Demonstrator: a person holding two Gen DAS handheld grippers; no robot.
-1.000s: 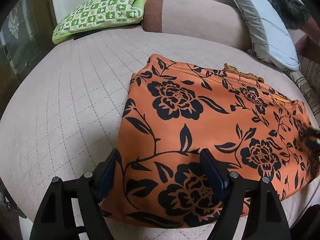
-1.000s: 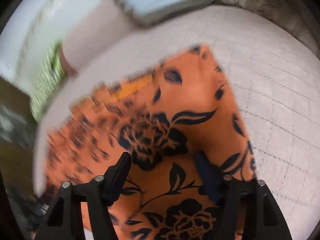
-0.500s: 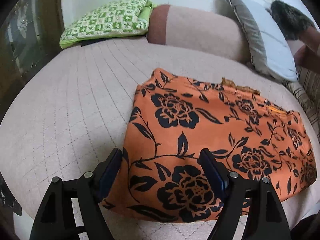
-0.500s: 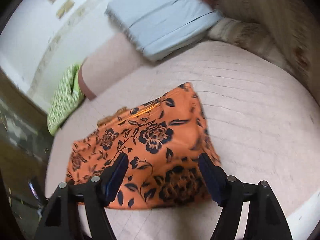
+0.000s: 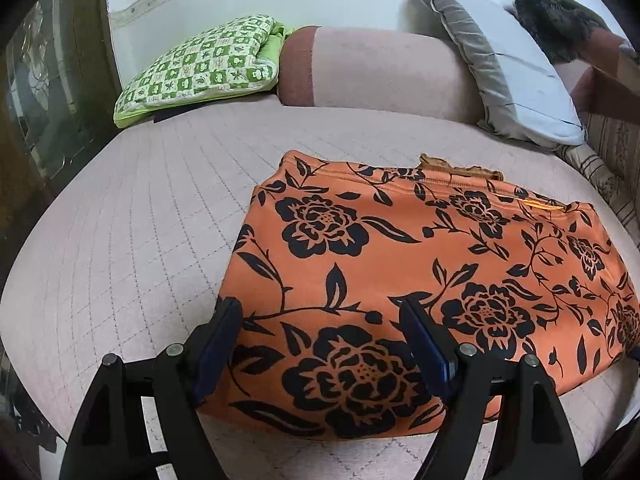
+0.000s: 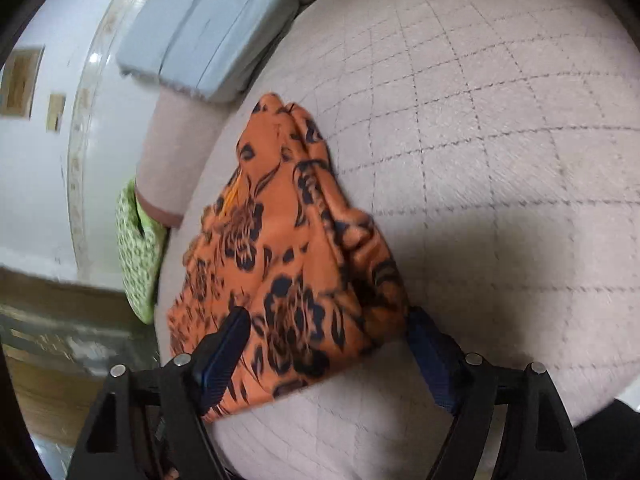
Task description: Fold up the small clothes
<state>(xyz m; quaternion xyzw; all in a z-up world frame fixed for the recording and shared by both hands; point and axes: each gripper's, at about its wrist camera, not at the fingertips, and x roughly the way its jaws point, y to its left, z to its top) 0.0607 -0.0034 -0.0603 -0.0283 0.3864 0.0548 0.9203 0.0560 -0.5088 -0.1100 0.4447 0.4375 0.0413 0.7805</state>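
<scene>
The quilted bed (image 5: 132, 216) is filling both views, and the right wrist view has swung since half a second ago, now tilting so the mattress curves across its right side. The folded orange floral garment (image 5: 400, 272) is lying flat at center. The left gripper (image 5: 320, 316) and right gripper (image 6: 326, 320) are both hanging spread wide over its near edge, gripping nothing. Only the left view is showing the green pillow (image 5: 200, 68) clearly.

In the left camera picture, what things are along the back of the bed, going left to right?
Green checked cushion → pink bolster with a brown end → grey-blue pillow → dark furry thing.
</scene>
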